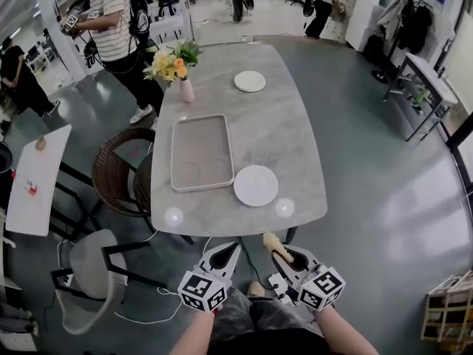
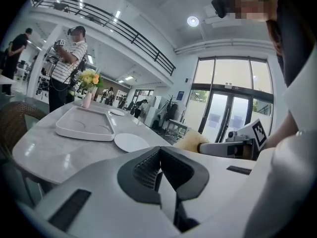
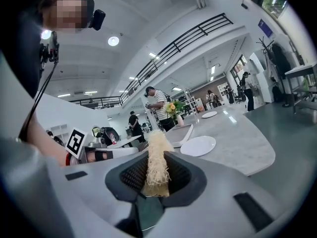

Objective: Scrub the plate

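A round white plate (image 1: 256,185) lies near the front edge of the grey marble table (image 1: 295,154), just right of a tray; it also shows as the plate (image 2: 131,142) and the plate (image 3: 198,146). Below the table edge, in front of the person's lap, my right gripper (image 1: 287,256) is shut on a pale yellow fibrous scrubber (image 1: 276,245), which stands up between the jaws as the scrubber (image 3: 157,155). My left gripper (image 1: 223,260) is beside it, jaws closed together with nothing between them (image 2: 159,151). Both grippers are short of the plate and apart from it.
An empty rectangular tray (image 1: 201,152) lies left of the plate. A second white plate (image 1: 250,81) and a pink vase of flowers (image 1: 181,69) stand at the far end. A wicker chair (image 1: 118,172) and a grey chair (image 1: 89,272) are at the left. People stand behind the table.
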`<action>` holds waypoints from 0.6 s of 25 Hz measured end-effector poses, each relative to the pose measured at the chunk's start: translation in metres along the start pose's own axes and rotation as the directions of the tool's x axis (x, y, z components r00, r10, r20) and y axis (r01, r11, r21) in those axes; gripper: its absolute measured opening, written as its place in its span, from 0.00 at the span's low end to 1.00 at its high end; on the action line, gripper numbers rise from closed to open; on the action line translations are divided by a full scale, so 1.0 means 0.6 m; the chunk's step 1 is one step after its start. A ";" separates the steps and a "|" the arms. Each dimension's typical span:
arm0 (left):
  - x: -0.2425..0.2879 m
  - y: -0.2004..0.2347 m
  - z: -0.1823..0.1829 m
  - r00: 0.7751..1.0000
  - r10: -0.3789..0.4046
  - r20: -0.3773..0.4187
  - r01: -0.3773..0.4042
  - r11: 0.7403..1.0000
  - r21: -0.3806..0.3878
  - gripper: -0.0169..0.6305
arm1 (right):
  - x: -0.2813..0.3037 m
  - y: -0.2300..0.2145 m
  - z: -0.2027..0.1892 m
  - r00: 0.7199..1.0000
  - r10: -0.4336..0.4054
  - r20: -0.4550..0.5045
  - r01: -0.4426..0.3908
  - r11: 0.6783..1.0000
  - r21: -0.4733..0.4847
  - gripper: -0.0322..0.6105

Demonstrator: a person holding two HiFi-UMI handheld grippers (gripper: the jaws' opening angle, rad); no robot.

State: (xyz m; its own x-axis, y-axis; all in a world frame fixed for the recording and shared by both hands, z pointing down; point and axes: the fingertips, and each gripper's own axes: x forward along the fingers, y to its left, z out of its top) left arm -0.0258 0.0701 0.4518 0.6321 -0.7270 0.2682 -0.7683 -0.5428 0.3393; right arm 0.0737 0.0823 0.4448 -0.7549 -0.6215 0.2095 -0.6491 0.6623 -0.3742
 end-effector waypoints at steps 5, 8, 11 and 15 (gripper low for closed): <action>0.019 0.008 -0.003 0.999 -0.009 -0.031 0.010 1.000 0.024 0.05 | 0.016 -0.004 -0.005 0.999 0.025 -0.024 -0.026 1.000 -0.012 0.17; 0.040 0.031 0.002 0.999 -0.013 -0.034 0.014 1.000 0.028 0.05 | 0.039 -0.016 -0.006 0.999 0.024 -0.028 -0.024 1.000 -0.005 0.18; 0.068 0.048 0.010 0.999 -0.034 -0.040 0.035 0.999 0.023 0.05 | 0.059 -0.032 -0.002 0.999 0.013 -0.044 -0.013 1.000 -0.003 0.18; 0.103 0.075 0.021 0.995 -0.073 -0.073 0.076 0.996 0.046 0.05 | 0.093 -0.051 0.005 0.998 -0.011 -0.059 0.012 1.000 0.003 0.18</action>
State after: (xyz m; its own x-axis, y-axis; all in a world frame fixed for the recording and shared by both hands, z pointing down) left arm -0.0223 -0.0044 0.4722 0.6919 -0.6529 0.3083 -0.7218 -0.6152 0.3171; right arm 0.0515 0.0260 0.4652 -0.7517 -0.6033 0.2666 -0.6575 0.6538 -0.3745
